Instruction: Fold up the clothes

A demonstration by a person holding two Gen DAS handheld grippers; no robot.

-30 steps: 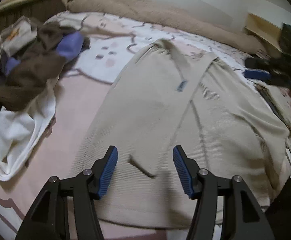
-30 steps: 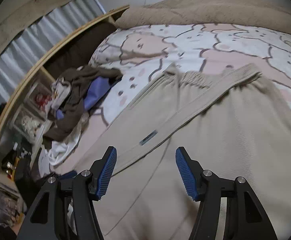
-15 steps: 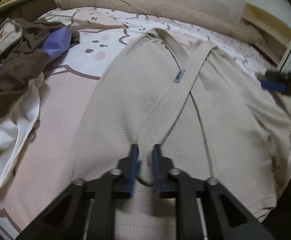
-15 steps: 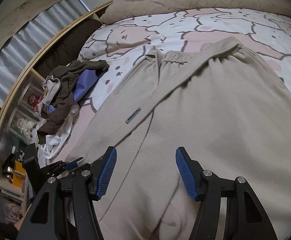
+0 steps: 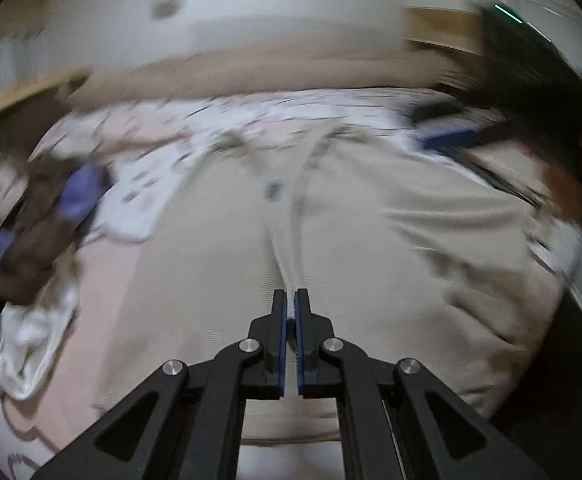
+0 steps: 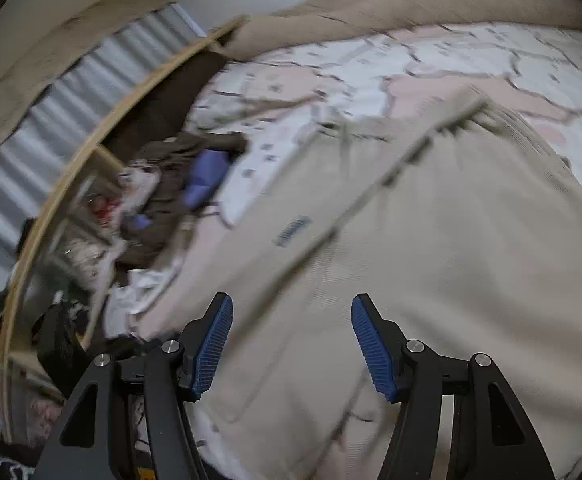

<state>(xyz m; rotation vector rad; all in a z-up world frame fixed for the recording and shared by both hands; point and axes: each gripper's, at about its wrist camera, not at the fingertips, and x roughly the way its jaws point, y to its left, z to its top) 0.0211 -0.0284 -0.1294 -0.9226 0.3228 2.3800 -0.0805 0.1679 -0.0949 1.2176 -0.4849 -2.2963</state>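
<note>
In the left wrist view, the left gripper (image 5: 290, 300) had its two blue-padded fingers pressed almost together, and they pinched the end of a long strap (image 5: 285, 240) that belonged to the beige garment (image 5: 391, 264). The strap ran from the fingertips away toward the far edge of the garment, with a small dark label (image 5: 271, 191) on it. The garment lay spread over the bed sheet (image 5: 103, 280), which was pink and white with a drawn pattern. To the left of the garment there was a pile of clothes (image 5: 39, 216), brown, violet and white, lying on the sheet. Behind the bed a beige blanket (image 5: 251, 72) was rolled along the wall. At the right edge the other gripper (image 5: 447, 138) showed as a dark blurred shape with a blue pad. This whole view was strongly blurred.

In the right wrist view, the right gripper (image 6: 291, 344) had its fingers spread wide apart and held nothing; it hovered above the beige garment (image 6: 451, 260). The strap (image 6: 355, 208) crossed the garment diagonally, and the label (image 6: 292, 231) was just beside it. The pile of clothes (image 6: 179, 192) lay on the left part of the bed, near a wooden bed frame (image 6: 91, 152). The patterned sheet (image 6: 431, 68) was visible beyond the garment.
</note>
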